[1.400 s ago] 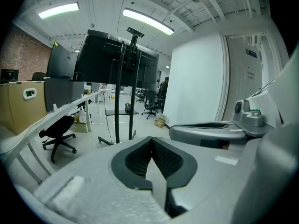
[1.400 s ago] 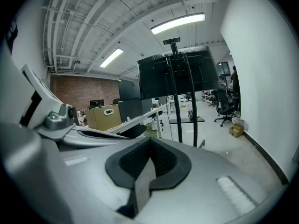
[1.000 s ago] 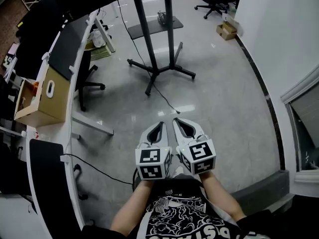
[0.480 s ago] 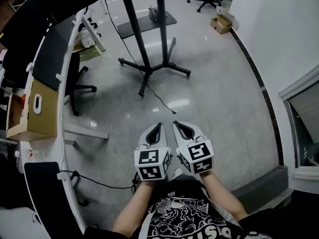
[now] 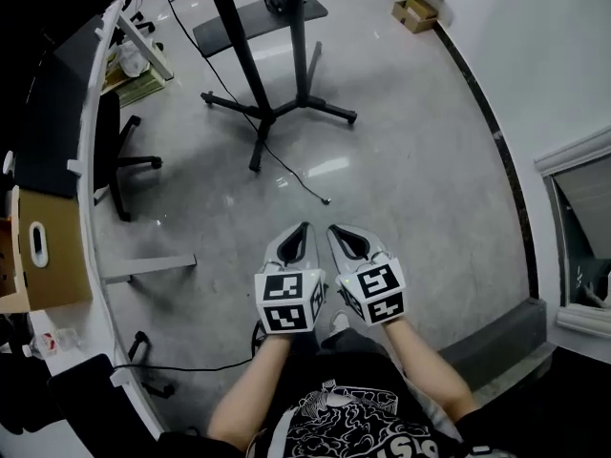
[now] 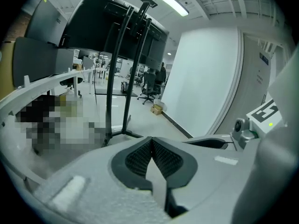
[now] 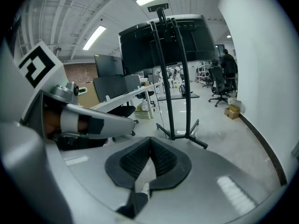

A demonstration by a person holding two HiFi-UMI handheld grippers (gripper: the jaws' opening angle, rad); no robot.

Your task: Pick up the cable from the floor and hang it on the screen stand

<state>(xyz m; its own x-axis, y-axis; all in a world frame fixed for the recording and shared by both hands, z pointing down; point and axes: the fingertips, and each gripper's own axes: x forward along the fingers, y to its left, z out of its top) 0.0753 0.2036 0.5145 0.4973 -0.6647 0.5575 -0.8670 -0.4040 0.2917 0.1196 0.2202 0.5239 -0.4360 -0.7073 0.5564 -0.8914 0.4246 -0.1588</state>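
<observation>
The black screen stand (image 5: 272, 113) stands on the grey floor ahead, its two poles rising out of the top of the head view. A thin black cable (image 5: 301, 181) trails from its base across the floor and ends in a plug a little ahead of the grippers. My left gripper (image 5: 304, 225) and right gripper (image 5: 331, 227) are held side by side above the floor, both shut on nothing. In the left gripper view the left gripper (image 6: 152, 139) points toward the stand (image 6: 119, 78). In the right gripper view the right gripper (image 7: 150, 139) faces the stand (image 7: 175, 78) and its dark screen.
White desks (image 5: 91, 160) line the left side, with an office chair (image 5: 119, 156) and a cardboard box (image 5: 38, 246). Another black cable (image 5: 191, 365) lies under the desk. A white wall (image 5: 544, 65) runs along the right. A small box (image 5: 415, 8) sits far ahead.
The stand and floor cable have come closer and slid up-left in the head view as the person stepped forward. Both grippers stay shut, side by side.
</observation>
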